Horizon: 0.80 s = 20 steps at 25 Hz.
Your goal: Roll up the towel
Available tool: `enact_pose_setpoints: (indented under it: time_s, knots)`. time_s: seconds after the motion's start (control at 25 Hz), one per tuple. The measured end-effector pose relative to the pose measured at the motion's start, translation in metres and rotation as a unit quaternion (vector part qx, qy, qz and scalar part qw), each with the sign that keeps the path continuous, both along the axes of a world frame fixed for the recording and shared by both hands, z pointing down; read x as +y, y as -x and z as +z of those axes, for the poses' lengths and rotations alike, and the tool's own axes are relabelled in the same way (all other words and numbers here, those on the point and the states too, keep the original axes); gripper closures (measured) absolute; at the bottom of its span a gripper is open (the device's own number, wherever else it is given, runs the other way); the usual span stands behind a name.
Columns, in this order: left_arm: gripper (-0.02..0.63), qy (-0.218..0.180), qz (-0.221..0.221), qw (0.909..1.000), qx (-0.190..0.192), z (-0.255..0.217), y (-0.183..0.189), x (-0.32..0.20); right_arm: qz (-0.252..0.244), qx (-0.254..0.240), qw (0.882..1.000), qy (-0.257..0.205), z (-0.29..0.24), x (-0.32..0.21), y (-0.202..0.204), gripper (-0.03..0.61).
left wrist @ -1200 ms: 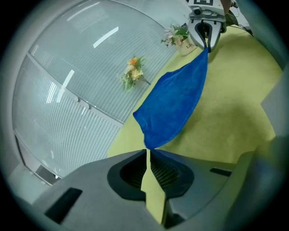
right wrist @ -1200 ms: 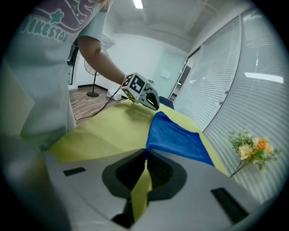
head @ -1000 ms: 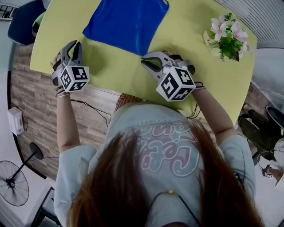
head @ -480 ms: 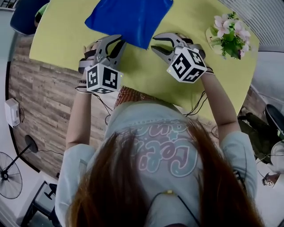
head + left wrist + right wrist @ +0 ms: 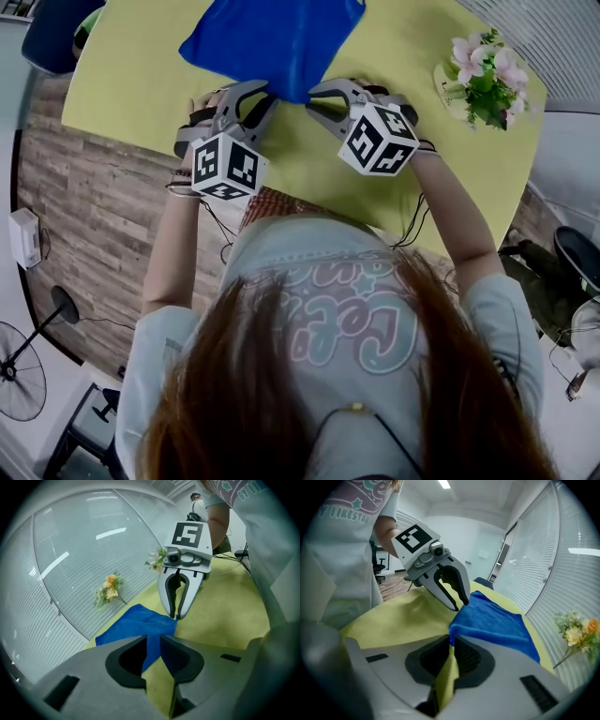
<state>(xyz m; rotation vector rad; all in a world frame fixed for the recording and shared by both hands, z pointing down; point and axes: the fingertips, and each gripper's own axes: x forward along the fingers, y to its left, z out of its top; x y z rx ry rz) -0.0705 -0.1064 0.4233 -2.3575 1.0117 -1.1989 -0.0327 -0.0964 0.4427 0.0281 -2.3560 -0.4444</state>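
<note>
A blue cloth towel [image 5: 272,37] lies flat at 12 o'clock on the yellow-green bench [image 5: 141,89]. The left gripper [image 5: 262,101] meets its near edge at 6 o'clock, its jaws just opened and standing apart (the hem lies between them, unpressed). The right gripper [image 5: 314,99], its jaws having just been closing, pinches the 5 o'clock corner.

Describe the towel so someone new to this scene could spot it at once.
Find the big yellow-green table that fills the top of the head view. On its far middle part lies the towel, a flat cloth spread on the tabletop. It is the only bright blue thing on the table; its one neighbour, pink flowers with green leaves, stands off to the right.
</note>
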Motion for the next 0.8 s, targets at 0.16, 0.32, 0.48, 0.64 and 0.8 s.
enact_pose_setpoints:
  time_s: [0.16, 0.32, 0.48, 0.64, 0.8]
  knots:
    - [0.557, 0.004, 0.003, 1.0000, -0.005, 0.003, 0.002, -0.001, 0.005, -0.011, 1.000, -0.009, -0.004, -0.007, -0.005, 0.565]
    - [0.552, 0.011, 0.014, 0.9998, 0.000, 0.004, -0.001, -0.001, 0.026, -0.050, 0.998, 0.026, -0.021, -0.009, -0.007, 0.566]
    - [0.514, 0.007, 0.032, 0.9994, -0.014, 0.005, -0.005, -0.006, 0.051, -0.096, 0.989, 0.096, -0.038, -0.007, -0.010, 0.566]
    - [0.515, -0.006, 0.035, 0.9990, -0.029, 0.002, -0.001, -0.022, 0.080, -0.113, 0.979, 0.151, -0.039, -0.012, -0.014, 0.566]
    - [0.563, 0.032, 0.063, 0.9962, -0.051, 0.009, 0.008, -0.024, 0.128, -0.105, 0.978, 0.129, -0.035, -0.029, -0.023, 0.566]
